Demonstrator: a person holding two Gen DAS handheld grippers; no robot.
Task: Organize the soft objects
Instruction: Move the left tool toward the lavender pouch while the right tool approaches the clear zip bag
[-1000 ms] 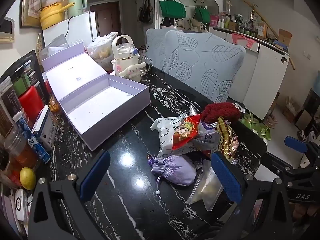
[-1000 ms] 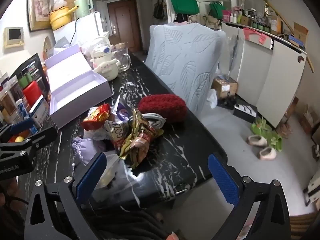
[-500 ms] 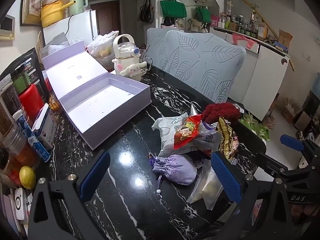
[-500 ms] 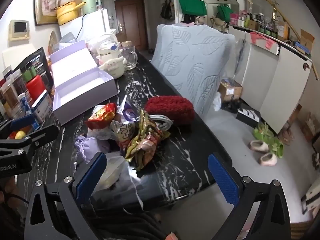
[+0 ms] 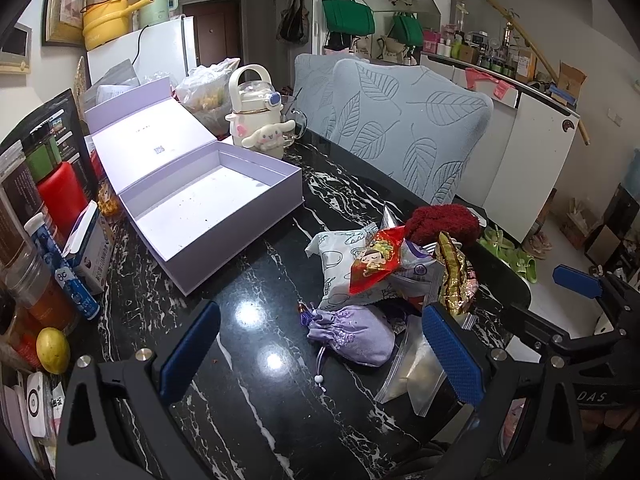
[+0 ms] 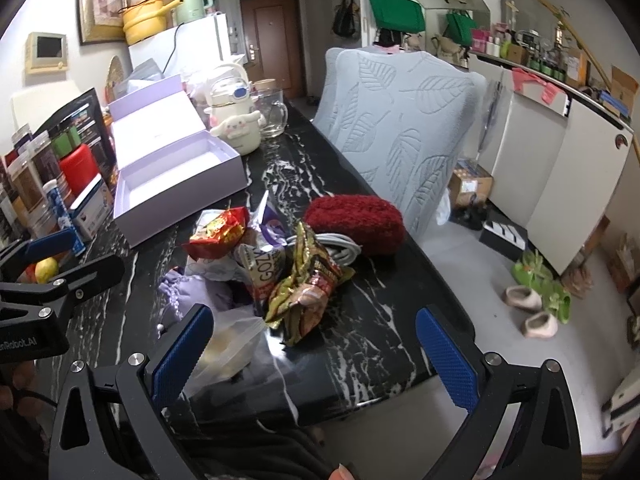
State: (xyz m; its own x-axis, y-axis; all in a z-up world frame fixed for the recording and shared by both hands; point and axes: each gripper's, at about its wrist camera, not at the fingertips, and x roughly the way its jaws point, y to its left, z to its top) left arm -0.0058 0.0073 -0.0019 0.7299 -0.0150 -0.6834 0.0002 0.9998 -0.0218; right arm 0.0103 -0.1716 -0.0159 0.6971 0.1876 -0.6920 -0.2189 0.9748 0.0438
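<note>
Operator: Where did the soft items lie, and what was the state of each claw?

Technician: The lilac drawstring pouch [image 5: 352, 340], red knitted bundle [image 6: 354, 218] and foil snack packets [image 6: 304, 284] lay heaped on the desk [image 5: 248, 392], well apart from the open lilac box [image 5: 208, 204]. The left claw [image 5: 320, 352] and right claw [image 6: 312, 354] were both released and empty, hovering near the heap.

Operator: How would the pouch have handled?

Technician: It looked light and limp, likely to sag and deform under pressure. A hold across its gathered neck appeared most secure. The foil packets looked slippery and crushable, so a hold on a crimped end seemed best; the knit appeared compressible and forgiving.
</note>
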